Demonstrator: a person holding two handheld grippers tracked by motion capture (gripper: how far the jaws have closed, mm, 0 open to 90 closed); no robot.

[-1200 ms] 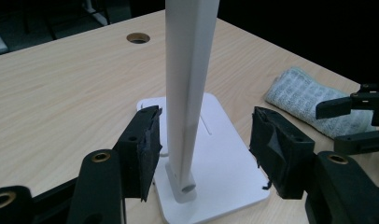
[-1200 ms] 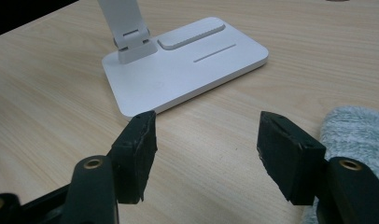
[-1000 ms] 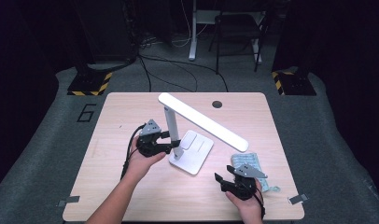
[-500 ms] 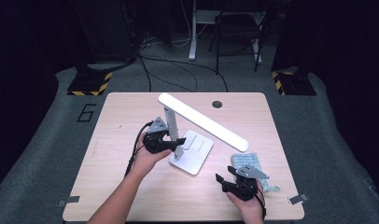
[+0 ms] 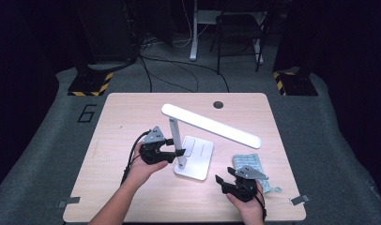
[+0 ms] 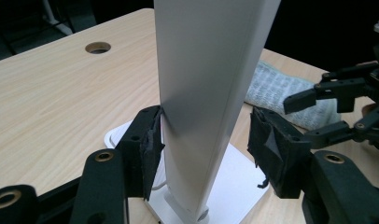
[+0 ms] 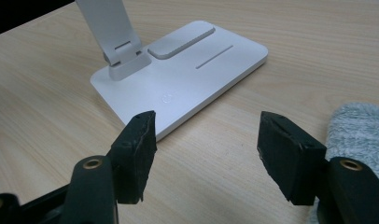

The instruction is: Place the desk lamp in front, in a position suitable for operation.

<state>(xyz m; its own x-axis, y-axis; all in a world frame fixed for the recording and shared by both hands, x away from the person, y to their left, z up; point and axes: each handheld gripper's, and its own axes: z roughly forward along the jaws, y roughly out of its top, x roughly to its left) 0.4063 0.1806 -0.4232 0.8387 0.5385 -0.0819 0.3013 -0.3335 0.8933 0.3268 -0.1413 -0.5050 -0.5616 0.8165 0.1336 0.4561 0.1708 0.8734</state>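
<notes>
L gripper (image 5: 172,152) lies about level, jaws pointing at the lamp post (image 5: 176,140), w/ the person's left hand (image 5: 144,164) wrapped round its body from behind and the forearm coming up at a slant from the table's near edge. In the left gripper view the post (image 6: 208,93) stands between the two black pads: one pad (image 6: 150,149) touches the post's side, the other sits just beside it w/ a gap showing, so the jaws are spread around the post, not pinching it.

R gripper (image 5: 226,180) rests low near the table's near edge, just off the near right corner of the lamp base (image 5: 195,157), right hand (image 5: 247,199) gripping it from behind, wrist nearly straight. Its jaws stand spread w/ nothing between them; in the right gripper view they point at the base (image 7: 187,65) over bare table (image 7: 215,154).

The lamp stands about mid-table: base flat, post upright w/ a slight lean, long white head (image 5: 209,124) angled out over the base toward the right. A grey cloth (image 5: 249,164) lies just right of the base, beside the R gripper.
</notes>
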